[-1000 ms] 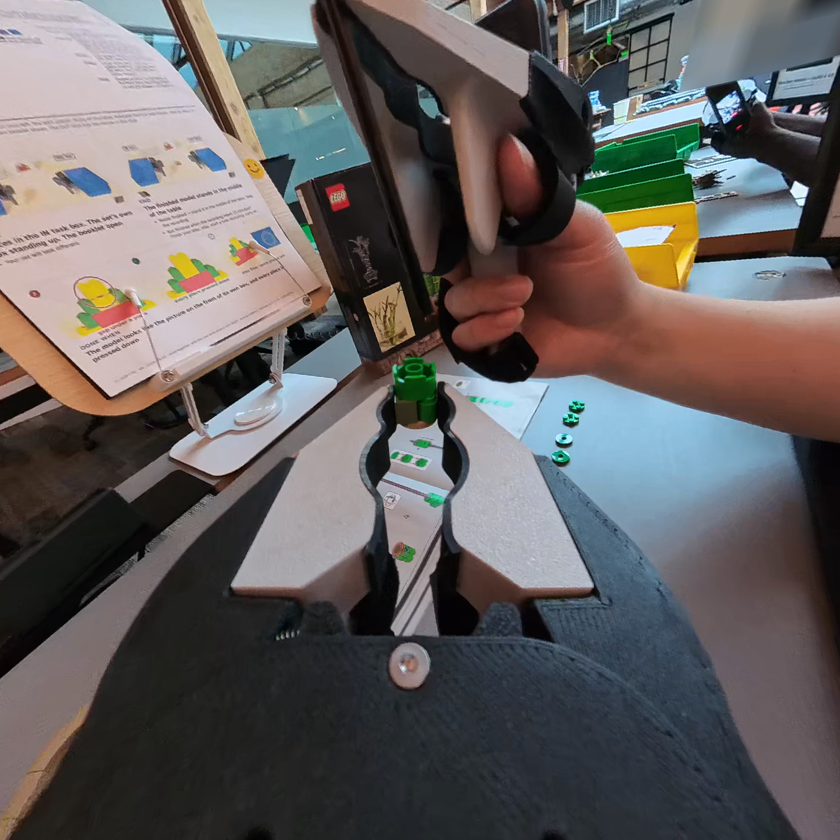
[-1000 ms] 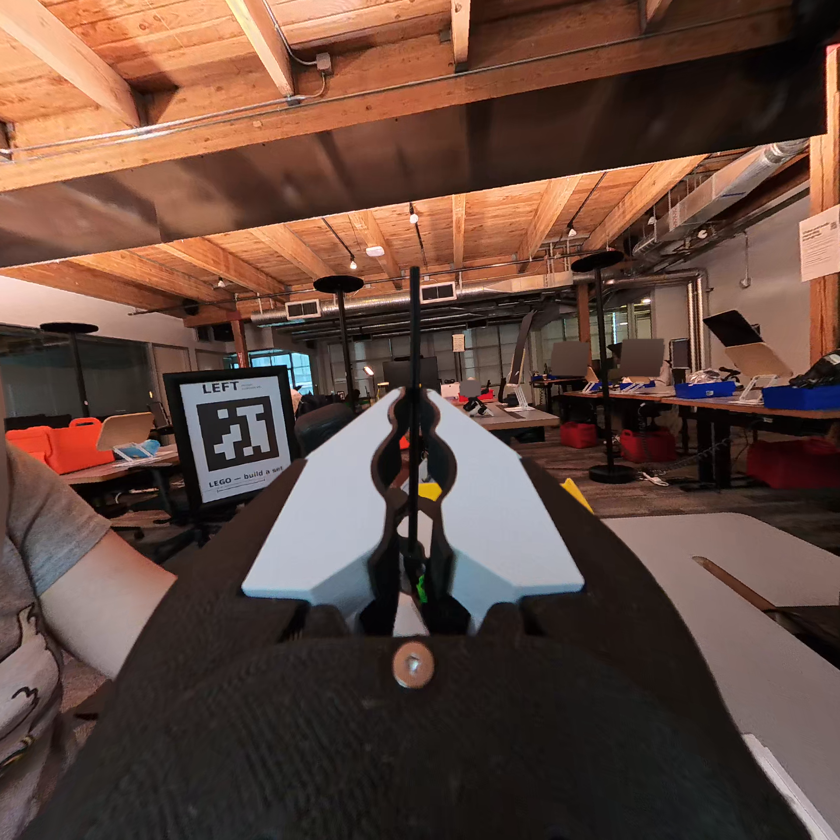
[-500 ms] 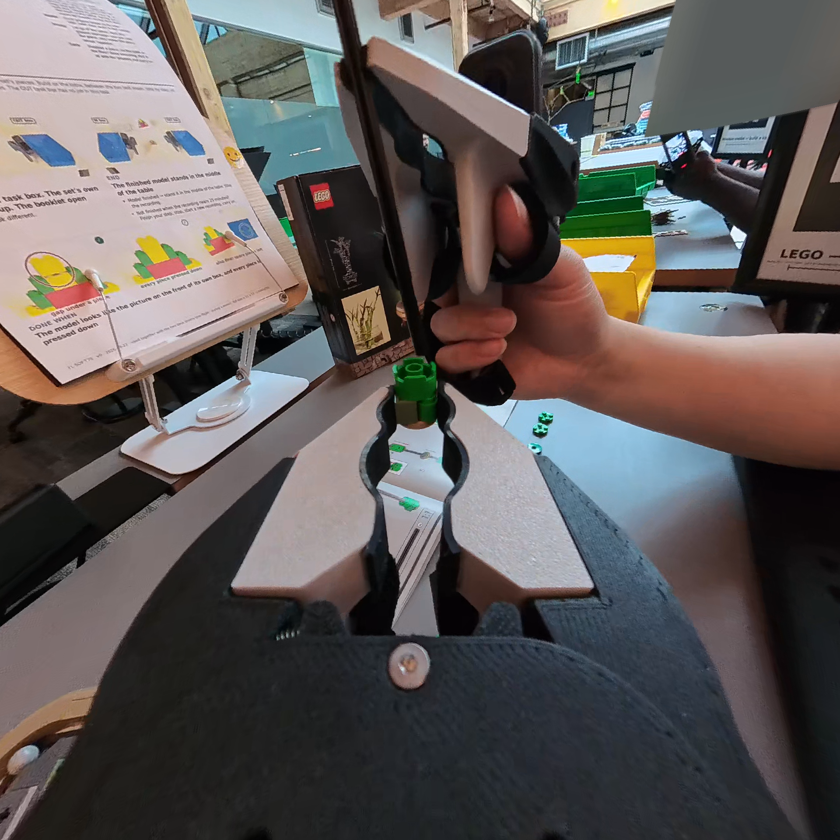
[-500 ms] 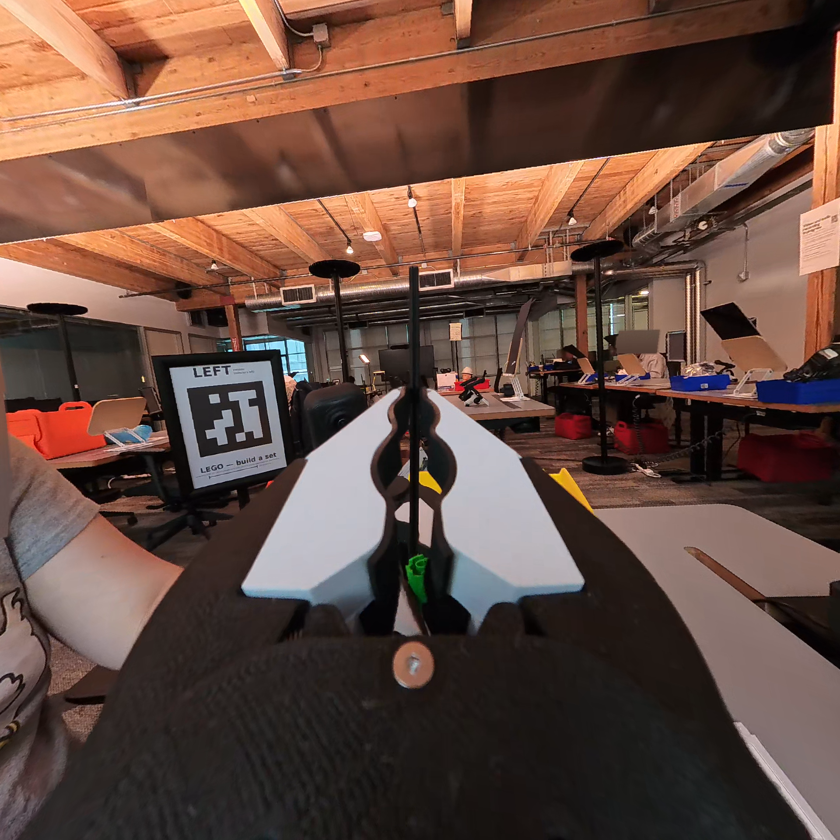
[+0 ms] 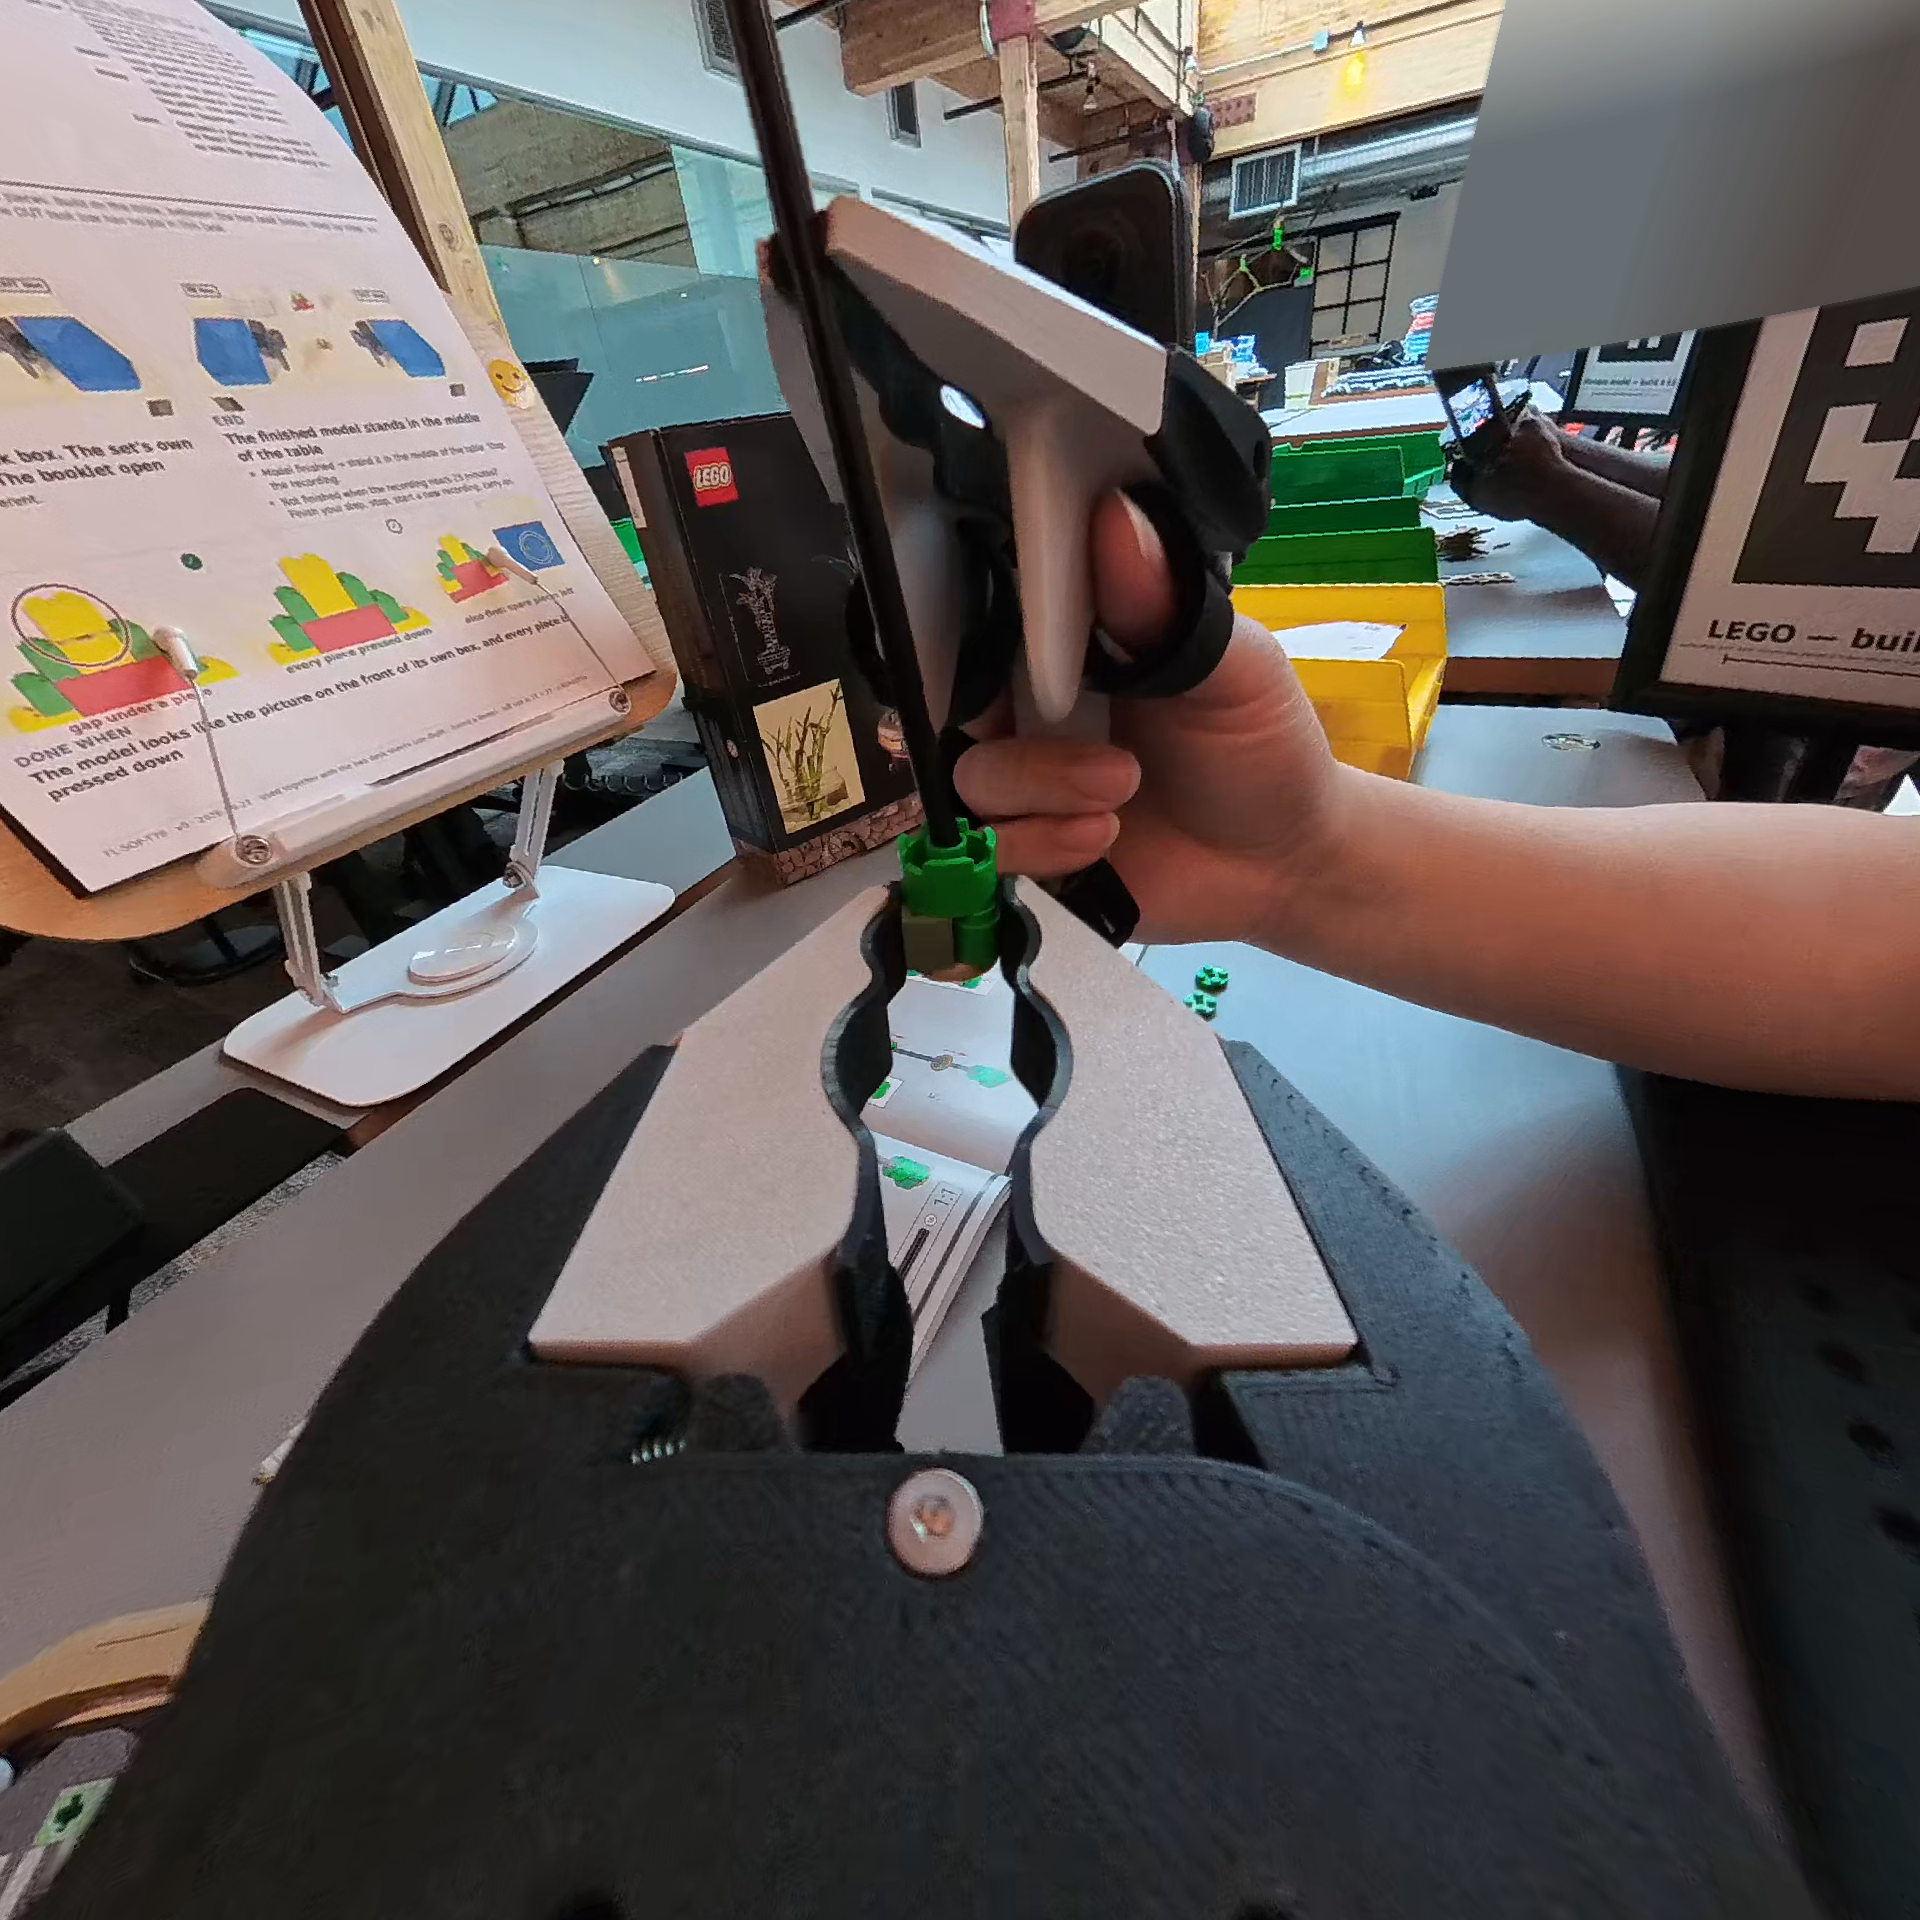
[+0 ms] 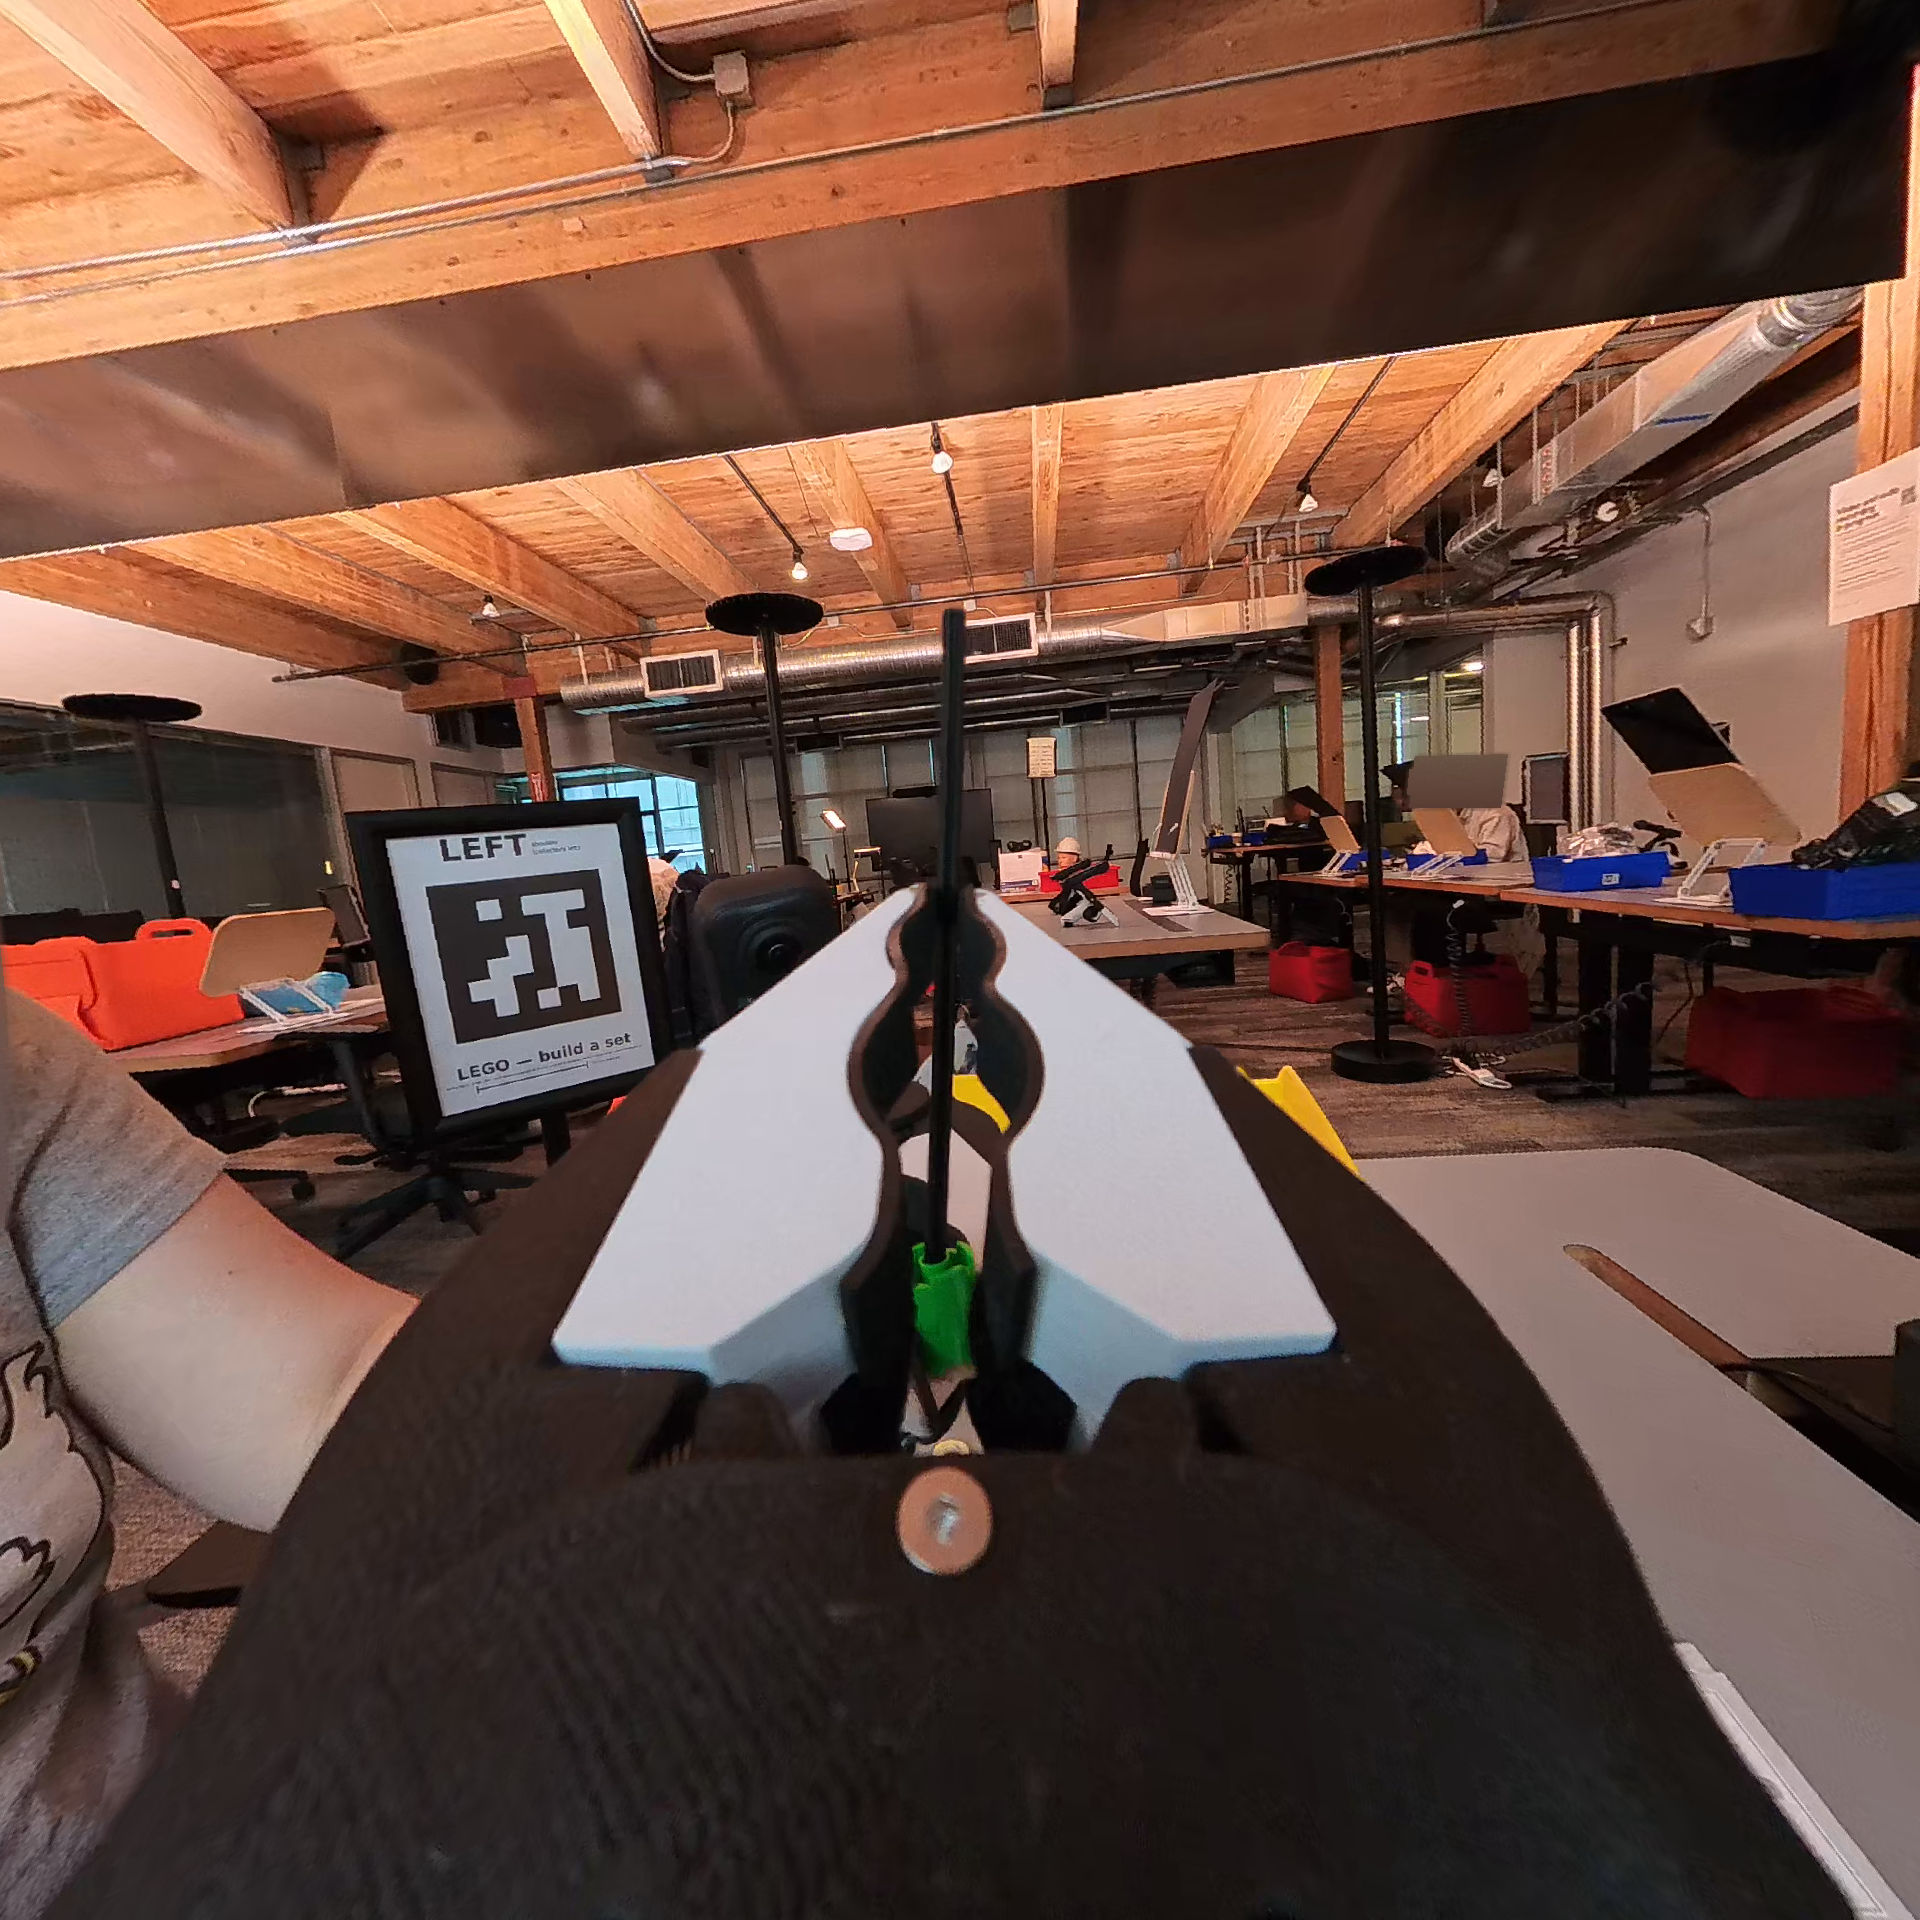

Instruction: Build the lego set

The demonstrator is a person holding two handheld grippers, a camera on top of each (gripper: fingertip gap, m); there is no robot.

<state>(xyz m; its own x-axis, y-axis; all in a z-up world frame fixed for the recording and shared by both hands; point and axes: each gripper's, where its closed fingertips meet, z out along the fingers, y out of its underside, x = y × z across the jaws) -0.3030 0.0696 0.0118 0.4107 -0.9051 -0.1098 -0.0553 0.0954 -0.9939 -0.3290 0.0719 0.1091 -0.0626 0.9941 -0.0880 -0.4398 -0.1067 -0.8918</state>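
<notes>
My left gripper (image 5: 945, 920) is shut on a small stack of round green pieces (image 5: 943, 883) with an olive piece under them, held above the table. My right gripper (image 6: 948, 904) is shut on a long thin black rod (image 6: 948, 935). In the left wrist view the right gripper (image 5: 997, 436) stands above, held by a hand, and the rod (image 5: 831, 416) runs down into the top hole of the green stack. In the right wrist view the green stack (image 6: 943, 1307) shows at the rod's lower end, between the finger bases.
A black set box (image 5: 758, 623) stands behind. An instruction sheet on a stand (image 5: 260, 499) is at left. An open booklet (image 5: 935, 1195) lies under my left gripper. Small green pieces (image 5: 1205, 987) lie on the grey table (image 5: 1455, 1143). Yellow and green bins (image 5: 1340, 613) are far right. Some 10 centimetres of space lies between my two pairs of fingers.
The right gripper and rod have come down and toward the green stack; the rod tip now sits in its top hole. The left gripper's view has swung slightly left.
</notes>
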